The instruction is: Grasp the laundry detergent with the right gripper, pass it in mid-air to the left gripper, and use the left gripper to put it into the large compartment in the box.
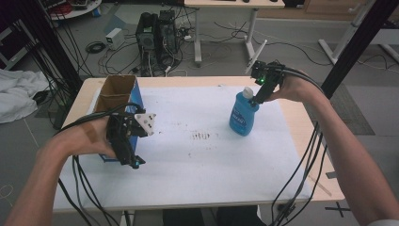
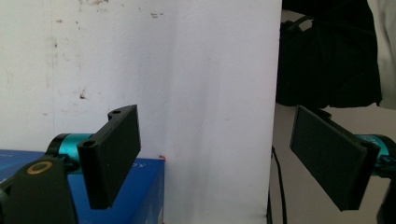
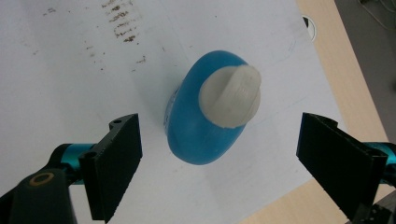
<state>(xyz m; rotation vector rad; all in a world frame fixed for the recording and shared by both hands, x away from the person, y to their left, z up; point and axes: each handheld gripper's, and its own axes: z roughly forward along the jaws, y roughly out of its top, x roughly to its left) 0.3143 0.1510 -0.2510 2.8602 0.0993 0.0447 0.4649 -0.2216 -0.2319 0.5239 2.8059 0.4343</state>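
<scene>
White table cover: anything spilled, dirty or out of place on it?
Yes. The white table cover carries a patch of brown specks near its middle, left of the upright blue bottle; they look like dried stains or crumbs. Nothing looks freshly spilled.

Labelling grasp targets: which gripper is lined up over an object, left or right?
The right gripper: its open jaws straddle the blue bottle from above. The left gripper has bare white sheet between its jaws.
</scene>
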